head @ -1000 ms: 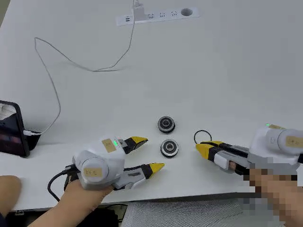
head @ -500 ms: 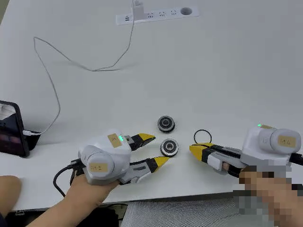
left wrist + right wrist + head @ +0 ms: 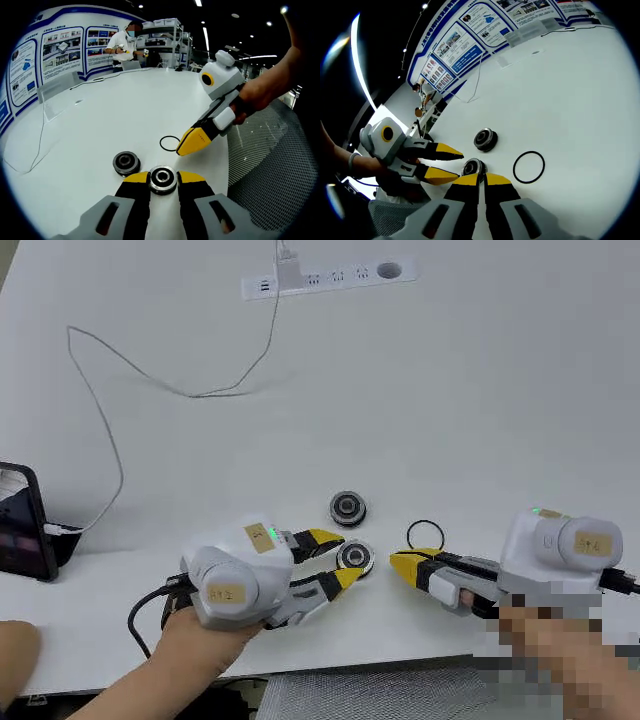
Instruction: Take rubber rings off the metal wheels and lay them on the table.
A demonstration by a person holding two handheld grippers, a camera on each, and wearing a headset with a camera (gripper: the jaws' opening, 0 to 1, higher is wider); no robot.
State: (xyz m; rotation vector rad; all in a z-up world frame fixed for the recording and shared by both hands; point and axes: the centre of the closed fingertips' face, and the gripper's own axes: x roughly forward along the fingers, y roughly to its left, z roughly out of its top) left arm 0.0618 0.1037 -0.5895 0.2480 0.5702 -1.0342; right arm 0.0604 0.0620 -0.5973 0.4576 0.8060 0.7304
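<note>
- While reaching in from the left, straddles the near wheel (image 3: 355, 556) with the left gripper (image 3: 338, 557), one jaw at each side of the rim; cannot tell whether pinching it yet or merely lying alongside.
- Keeps nothing in the right gripper (image 3: 405, 565): jaws clenched together, tips just right of that same wheel and aimed at it.
- Leaves the far wheel (image 3: 348, 507) alone, just behind the near one.
- Counts one rubber ring (image 3: 426, 534) off and lying flat on the table (image 3: 500, 390), just beyond the right gripper's tips.
- Judged as the bracing step for the next ring; cannot make out at this size which wheel, if either, is already bare.
- Next, probably: clamp firmly on the left, work the right tips under the rubber edge, peel rightward, then lay it beside the loose ring.
- Plenty of bare table far and right for setting rings down.
- Little margin on the near side: table edge close under both grippers, mesh floor (image 3: 380, 690) beyond, so best to pull away from that edge.
- Well apart on the left and far side: cable (image 3: 120, 410), power strip (image 3: 330, 275), dark device (image 3: 22, 535).
</note>
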